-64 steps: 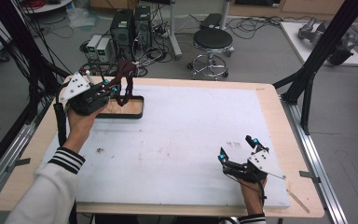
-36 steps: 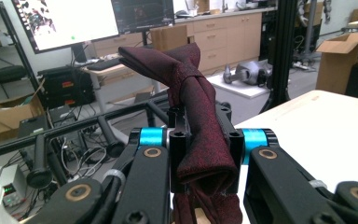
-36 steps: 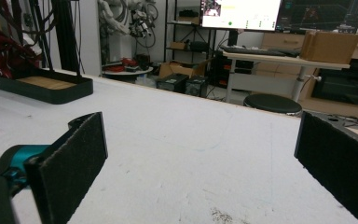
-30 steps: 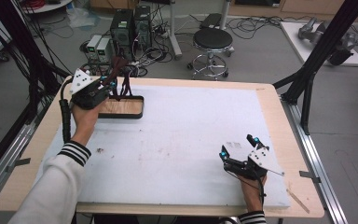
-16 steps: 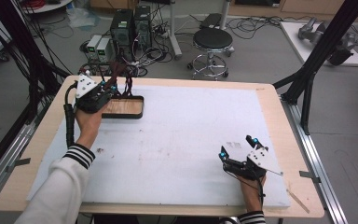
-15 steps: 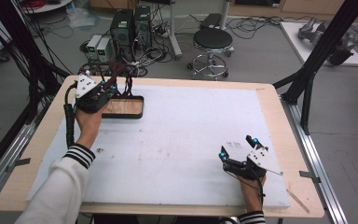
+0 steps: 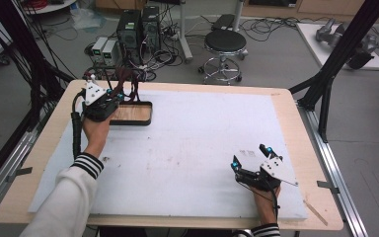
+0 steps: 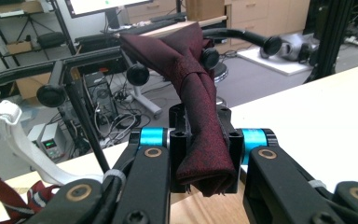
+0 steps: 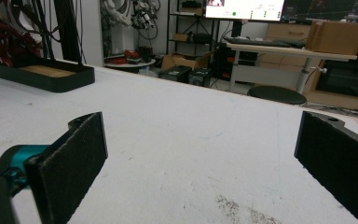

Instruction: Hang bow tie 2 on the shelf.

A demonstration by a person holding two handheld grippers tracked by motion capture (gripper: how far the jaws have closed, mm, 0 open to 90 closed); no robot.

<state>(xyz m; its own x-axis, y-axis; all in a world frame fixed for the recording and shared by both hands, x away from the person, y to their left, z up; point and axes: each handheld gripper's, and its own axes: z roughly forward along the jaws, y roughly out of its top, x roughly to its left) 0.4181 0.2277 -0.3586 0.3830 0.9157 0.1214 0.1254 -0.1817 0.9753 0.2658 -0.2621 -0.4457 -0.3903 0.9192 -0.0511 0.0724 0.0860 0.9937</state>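
Right tongs at 5 o'clock on the desk, low over the white mat, spread wide with nothing between them, idle. Farther off at 10 o'clock, left tongs pressed together, pinching a dark red necktie near its folded end. From there the tie runs up and drapes over the arm of a black rack with round knobs. Rack stands in a black tray with a wooden floor, just beside the left hand. More red fabric hangs at the rack's near side; details too small to tell.

Step in hand, by my reading: hanging the tie on the rack or taking it off; can't tell which. Next move calls for keeping the pinch firm and guiding the fabric clear of the knobs so it doesn't snag or tip the rack.
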